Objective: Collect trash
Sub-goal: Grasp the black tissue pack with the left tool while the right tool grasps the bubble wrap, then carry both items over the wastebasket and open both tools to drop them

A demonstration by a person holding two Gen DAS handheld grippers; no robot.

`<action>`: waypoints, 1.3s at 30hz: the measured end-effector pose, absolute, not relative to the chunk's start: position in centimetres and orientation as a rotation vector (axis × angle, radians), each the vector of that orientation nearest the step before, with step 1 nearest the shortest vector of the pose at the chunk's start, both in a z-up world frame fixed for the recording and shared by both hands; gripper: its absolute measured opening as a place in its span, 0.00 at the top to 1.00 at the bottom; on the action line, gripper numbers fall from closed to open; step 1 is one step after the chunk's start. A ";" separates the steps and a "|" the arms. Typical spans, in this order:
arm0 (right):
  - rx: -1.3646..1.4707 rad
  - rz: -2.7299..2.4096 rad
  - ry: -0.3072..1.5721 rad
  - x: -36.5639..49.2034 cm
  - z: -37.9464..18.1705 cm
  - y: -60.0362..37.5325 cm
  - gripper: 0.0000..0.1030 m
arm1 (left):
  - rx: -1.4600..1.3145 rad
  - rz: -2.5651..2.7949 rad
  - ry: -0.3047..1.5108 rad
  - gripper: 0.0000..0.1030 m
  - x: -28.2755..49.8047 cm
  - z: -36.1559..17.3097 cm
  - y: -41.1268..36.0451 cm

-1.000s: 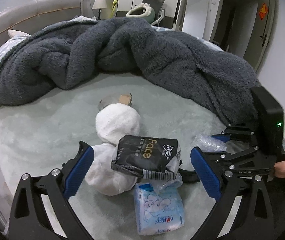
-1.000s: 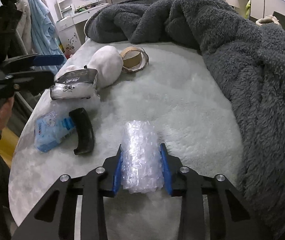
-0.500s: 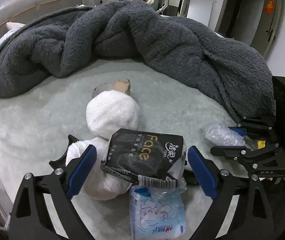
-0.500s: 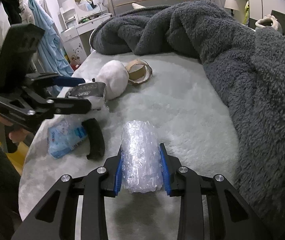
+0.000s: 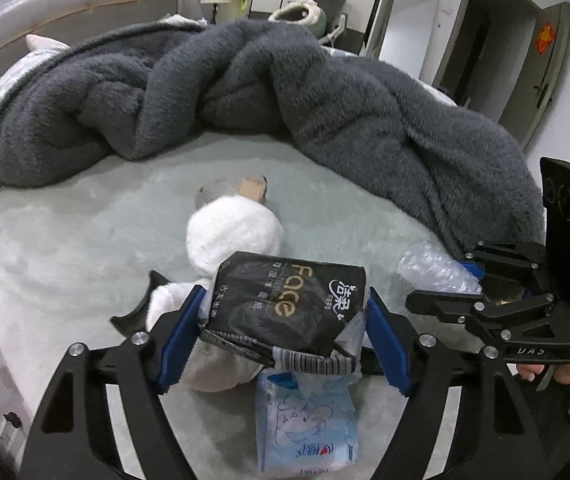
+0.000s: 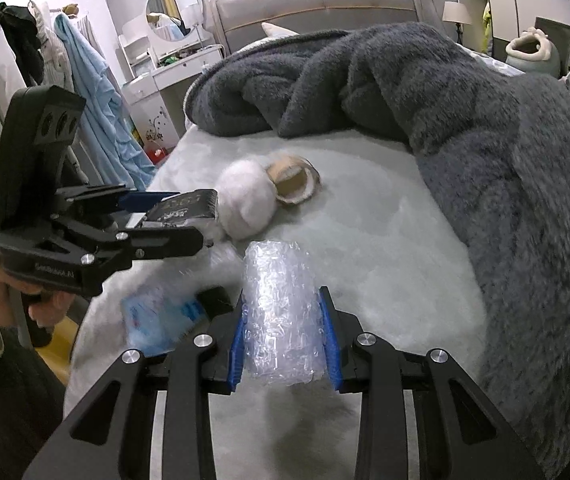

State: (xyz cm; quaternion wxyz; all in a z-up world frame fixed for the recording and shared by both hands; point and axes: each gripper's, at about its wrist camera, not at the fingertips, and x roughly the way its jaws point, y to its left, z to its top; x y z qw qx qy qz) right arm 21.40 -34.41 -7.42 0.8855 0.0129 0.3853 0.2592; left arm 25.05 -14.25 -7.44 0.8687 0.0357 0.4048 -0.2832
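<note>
My left gripper [image 5: 285,332] is shut on a black tissue pack [image 5: 285,304] marked "Face", its blue pads pressing both ends; it also shows in the right wrist view [image 6: 183,208]. Below it lies a blue wet-wipe packet [image 5: 305,428], also in the right wrist view [image 6: 157,316]. My right gripper [image 6: 285,336] is shut on a roll of clear bubble wrap [image 6: 281,312], held just above the bed; that roll shows in the left wrist view [image 5: 433,272]. A brown tape roll [image 6: 293,180] lies behind a white plush toy [image 6: 245,200].
A pale green bed sheet [image 6: 385,248] carries everything. A thick dark grey blanket [image 5: 245,88] is piled across the back and right side. A black curved object [image 5: 137,304] lies by the plush toy [image 5: 233,236]. A dressing table and hanging clothes [image 6: 93,92] stand left of the bed.
My left gripper moved forward and closed its pads onto the black tissue pack. My right gripper rose a little with the bubble wrap still in it.
</note>
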 end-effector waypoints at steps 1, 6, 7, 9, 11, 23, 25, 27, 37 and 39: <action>0.030 0.540 0.799 21.4 -7.1 -34.0 0.68 | 0.072 -0.591 0.842 0.23 24.8 -7.2 -14.1; 0.056 0.551 0.775 21.7 -5.3 -32.0 0.68 | 0.046 -0.549 0.801 0.23 23.1 -5.8 -12.5; 0.056 0.554 0.771 21.6 -5.0 -31.6 0.68 | 0.046 -0.538 0.796 0.23 22.8 -5.6 -12.2; 0.047 0.555 0.764 21.5 -4.5 -30.7 0.68 | 0.032 -0.503 0.786 0.23 22.1 -5.4 -11.1; 0.047 0.555 0.763 21.5 -4.1 -30.0 0.68 | 0.006 -0.466 0.784 0.23 21.4 -5.2 -9.7; 0.028 0.599 0.774 20.7 -3.0 -25.2 0.68 | -0.053 -0.240 0.756 0.23 17.7 -4.3 -3.4; 0.029 0.600 0.772 20.7 -2.6 -24.4 0.68 | -0.065 -0.210 0.755 0.23 17.3 -4.4 -2.4; 0.024 0.606 0.757 20.6 -1.9 -23.4 0.68 | -0.077 -0.170 0.750 0.23 16.9 -4.4 -1.3; 0.007 0.677 0.761 19.7 -0.4 -17.3 0.68 | -0.124 -0.029 0.761 0.23 14.6 -6.5 4.3; -0.001 0.690 0.760 19.4 -0.3 -16.0 0.68 | -0.131 -0.009 0.761 0.23 14.0 -6.8 5.5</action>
